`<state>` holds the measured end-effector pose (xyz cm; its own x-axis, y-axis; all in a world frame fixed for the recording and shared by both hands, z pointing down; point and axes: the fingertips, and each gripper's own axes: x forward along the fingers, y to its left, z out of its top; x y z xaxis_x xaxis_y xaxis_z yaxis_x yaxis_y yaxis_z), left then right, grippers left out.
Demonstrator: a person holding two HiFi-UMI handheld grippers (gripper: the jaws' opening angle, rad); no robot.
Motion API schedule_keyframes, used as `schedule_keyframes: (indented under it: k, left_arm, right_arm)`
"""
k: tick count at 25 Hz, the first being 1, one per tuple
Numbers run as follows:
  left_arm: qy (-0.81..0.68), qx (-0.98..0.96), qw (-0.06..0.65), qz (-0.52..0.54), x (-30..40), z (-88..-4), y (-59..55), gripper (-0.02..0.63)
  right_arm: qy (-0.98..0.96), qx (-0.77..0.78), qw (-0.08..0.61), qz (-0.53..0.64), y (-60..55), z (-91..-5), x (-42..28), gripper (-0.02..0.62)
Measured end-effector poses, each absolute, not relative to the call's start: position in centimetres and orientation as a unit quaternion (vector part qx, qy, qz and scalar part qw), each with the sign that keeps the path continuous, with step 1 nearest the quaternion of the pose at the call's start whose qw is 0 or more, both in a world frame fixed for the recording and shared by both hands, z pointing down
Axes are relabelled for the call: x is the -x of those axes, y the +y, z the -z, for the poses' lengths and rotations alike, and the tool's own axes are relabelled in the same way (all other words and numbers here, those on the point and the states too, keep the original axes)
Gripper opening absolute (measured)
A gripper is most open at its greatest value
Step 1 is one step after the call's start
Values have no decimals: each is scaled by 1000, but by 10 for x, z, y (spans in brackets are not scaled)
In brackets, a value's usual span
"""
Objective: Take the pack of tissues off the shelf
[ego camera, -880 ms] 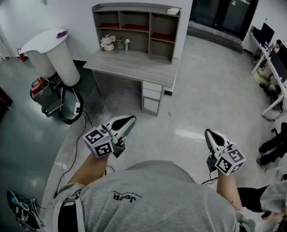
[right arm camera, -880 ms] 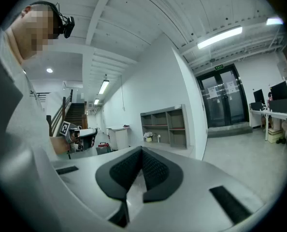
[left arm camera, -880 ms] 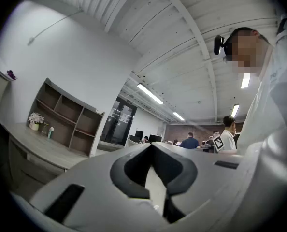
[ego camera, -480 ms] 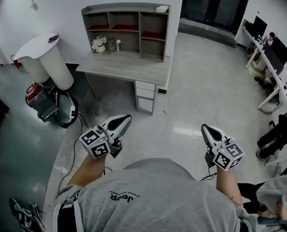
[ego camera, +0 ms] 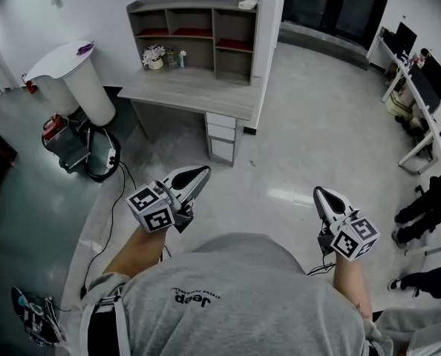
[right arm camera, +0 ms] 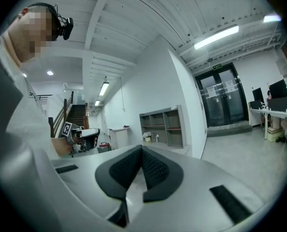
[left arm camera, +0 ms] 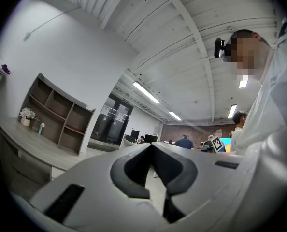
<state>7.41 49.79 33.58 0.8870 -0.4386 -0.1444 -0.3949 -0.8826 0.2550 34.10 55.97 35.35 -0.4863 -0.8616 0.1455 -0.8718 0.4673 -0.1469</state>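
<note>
Over the last second little has changed: the shelf (ego camera: 194, 32) on the worktop (ego camera: 191, 91) stays well apart from the person, so the approach remains to be made. The white pack of tissues (ego camera: 248, 4) lies on the shelf's top, at its right end. The left claw (ego camera: 204, 172) and right claw (ego camera: 319, 193) are clenched and empty, held roughly level before the torso.

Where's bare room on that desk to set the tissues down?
The desk top is bare from the shelf unit to its front edge. Only the back left is crowded: flower pot and small bottles.
</note>
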Motion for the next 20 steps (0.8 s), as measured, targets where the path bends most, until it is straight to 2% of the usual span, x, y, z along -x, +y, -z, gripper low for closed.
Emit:
schedule_keyframes:
  k: [9, 20]
  left_arm:
    - [-205, -965, 132, 101, -130, -346, 522, 14]
    - [-212, -959, 159, 101, -100, -377, 434, 14]
  right_arm:
    - [-864, -492, 30, -106, 577, -371, -383, 21]
    - [-877, -461, 50, -125, 476, -397, -337, 23]
